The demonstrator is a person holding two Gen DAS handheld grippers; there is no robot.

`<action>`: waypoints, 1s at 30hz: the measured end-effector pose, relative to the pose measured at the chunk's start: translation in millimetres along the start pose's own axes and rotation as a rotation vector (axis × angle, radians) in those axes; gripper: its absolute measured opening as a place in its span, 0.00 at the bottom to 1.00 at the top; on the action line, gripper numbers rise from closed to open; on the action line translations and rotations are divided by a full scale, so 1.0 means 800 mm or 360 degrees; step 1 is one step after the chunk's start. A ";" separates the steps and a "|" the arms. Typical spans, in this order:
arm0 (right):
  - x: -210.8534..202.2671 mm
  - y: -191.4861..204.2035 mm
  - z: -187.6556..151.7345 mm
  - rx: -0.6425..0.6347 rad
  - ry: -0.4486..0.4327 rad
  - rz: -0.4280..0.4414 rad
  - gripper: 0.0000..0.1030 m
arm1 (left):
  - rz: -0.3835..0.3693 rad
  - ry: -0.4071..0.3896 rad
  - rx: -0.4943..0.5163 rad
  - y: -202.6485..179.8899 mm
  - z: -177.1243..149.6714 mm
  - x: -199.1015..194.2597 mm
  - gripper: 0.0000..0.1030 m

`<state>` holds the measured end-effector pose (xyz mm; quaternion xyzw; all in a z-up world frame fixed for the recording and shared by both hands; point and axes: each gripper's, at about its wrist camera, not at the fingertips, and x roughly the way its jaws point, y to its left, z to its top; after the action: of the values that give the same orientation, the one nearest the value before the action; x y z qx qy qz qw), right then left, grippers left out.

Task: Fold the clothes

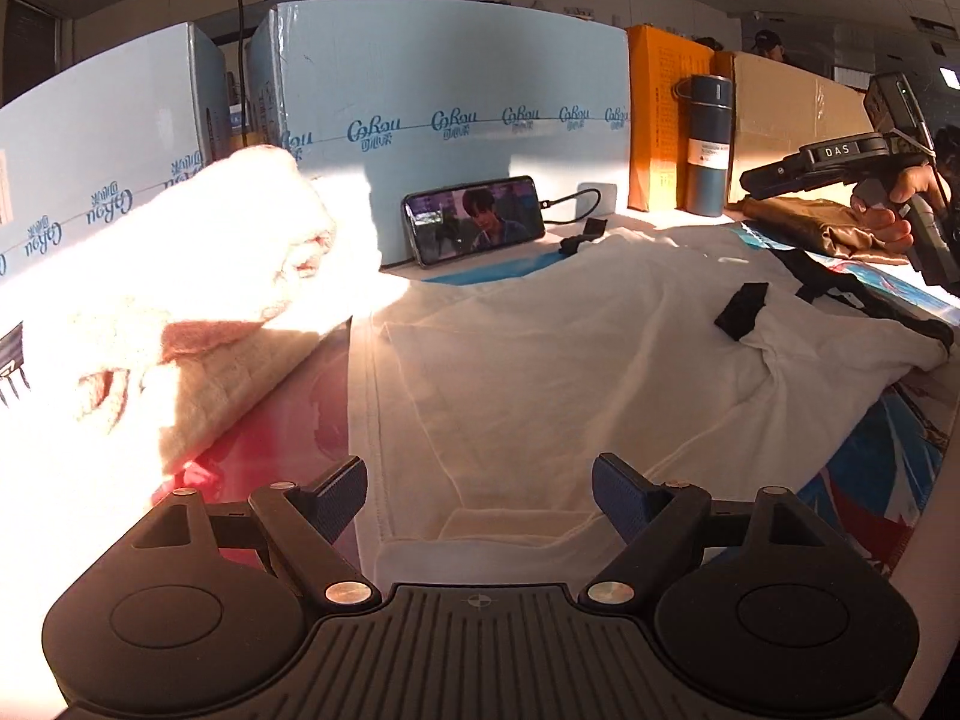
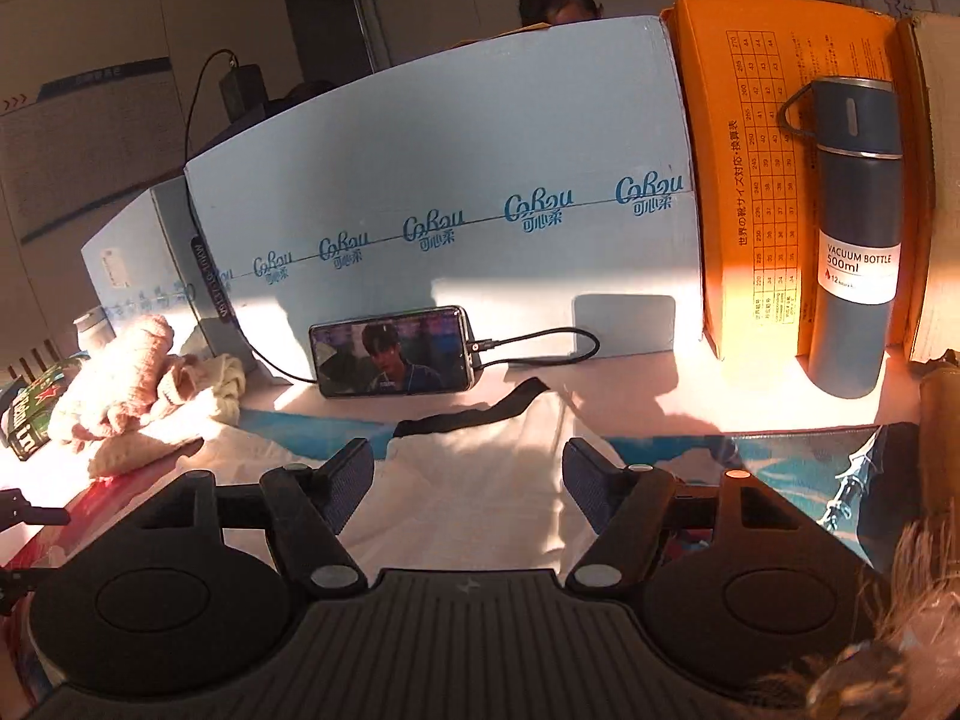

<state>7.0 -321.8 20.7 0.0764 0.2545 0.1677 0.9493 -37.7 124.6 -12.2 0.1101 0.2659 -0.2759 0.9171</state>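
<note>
Left wrist view: white shirt (image 1: 540, 372) spread flat on the desk (image 1: 288, 420), both grippers released above it.
Jaws of the left gripper (image 1: 479, 495) stand wide apart over the shirt's near hem, gripping nothing. Jaws of the right gripper (image 2: 468, 483) are likewise parted and empty, with the shirt's black collar (image 2: 474, 411) just beyond them; in the left view a hand (image 1: 894, 210) carries this gripper at the desk's right edge, over a brown cloth (image 1: 810, 228). A pink knit pile (image 1: 198, 300) lies at the left edge. Along the far edge, a phone (image 1: 477, 219) leans against a blue box (image 1: 444, 78), with an orange box (image 2: 774, 180) and a flask (image 2: 855, 240) toward the right far corner.
</note>
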 end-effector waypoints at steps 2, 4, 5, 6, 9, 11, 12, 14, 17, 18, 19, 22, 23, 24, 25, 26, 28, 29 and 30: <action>-0.006 0.022 -0.025 -0.0065 0.0075 0.0026 0.65 | -0.0031 0.0005 0.0000 -0.004 -0.005 -0.003 0.82; -0.003 0.041 -0.050 -0.0116 0.0161 0.0065 0.64 | -0.0047 -0.0008 -0.0004 -0.006 -0.009 -0.008 0.82; 0.002 0.047 -0.059 -0.0141 0.0202 0.0084 0.64 | -0.0054 -0.0012 -0.0007 -0.006 -0.011 -0.010 0.82; 0.008 0.051 -0.066 -0.0150 0.0239 0.0093 0.64 | -0.0061 -0.0015 -0.0010 -0.005 -0.012 -0.013 0.82; 0.025 0.051 -0.078 -0.0119 0.0279 0.0087 0.59 | -0.0083 -0.0026 -0.0022 -0.003 -0.016 -0.021 0.81; 0.030 0.048 -0.078 -0.0092 0.0273 0.0098 0.51 | -0.0117 -0.0029 -0.0062 0.004 -0.016 -0.021 0.81; 0.032 0.048 -0.076 -0.0087 0.0275 0.0092 0.46 | -0.0129 -0.0025 -0.0076 0.007 -0.017 -0.020 0.80; 0.034 0.053 -0.077 -0.0132 0.0277 0.0054 0.40 | -0.0152 -0.0016 -0.0097 0.013 -0.017 -0.018 0.71; 0.028 0.069 -0.084 -0.0281 0.0269 0.0034 0.23 | -0.0163 0.0003 -0.0043 0.011 -0.023 -0.019 0.41; 0.025 0.075 -0.087 -0.0327 0.0261 0.0030 0.16 | -0.0179 -0.0016 -0.0011 0.008 -0.025 -0.022 0.30; 0.022 0.081 -0.089 -0.0372 0.0253 0.0027 0.12 | -0.0187 -0.0031 0.0005 0.005 -0.026 -0.026 0.26; 0.007 0.092 -0.090 -0.0373 0.0191 0.0057 0.10 | -0.0165 -0.0097 0.0037 -0.002 -0.029 -0.038 0.16; -0.005 0.094 -0.087 -0.0330 0.0145 0.0087 0.10 | -0.0158 -0.0127 0.0040 -0.003 -0.030 -0.043 0.15; -0.020 0.097 -0.083 -0.0280 0.0089 0.0124 0.10 | -0.0151 -0.0156 0.0043 -0.005 -0.030 -0.048 0.15; -0.035 0.100 -0.080 -0.0229 0.0033 0.0162 0.10 | -0.0147 -0.0181 0.0046 -0.006 -0.030 -0.053 0.15; -0.053 0.106 -0.076 -0.0190 -0.0031 0.0203 0.10 | -0.0143 -0.0205 0.0048 -0.008 -0.031 -0.058 0.15; -0.093 0.122 -0.079 -0.0179 -0.0123 0.0283 0.10 | -0.0136 -0.0248 0.0049 -0.011 -0.032 -0.068 0.15; -0.112 0.129 -0.081 -0.0181 -0.0162 0.0322 0.10 | -0.0131 -0.0258 0.0050 -0.012 -0.033 -0.072 0.15; -0.131 0.136 -0.084 -0.0183 -0.0200 0.0360 0.10 | -0.0128 -0.0266 0.0046 -0.013 -0.037 -0.076 0.15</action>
<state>-142.8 -253.8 36.3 0.0604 0.1743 0.2830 0.9412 -98.9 153.6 -4.0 0.0891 0.1885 -0.3245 0.9226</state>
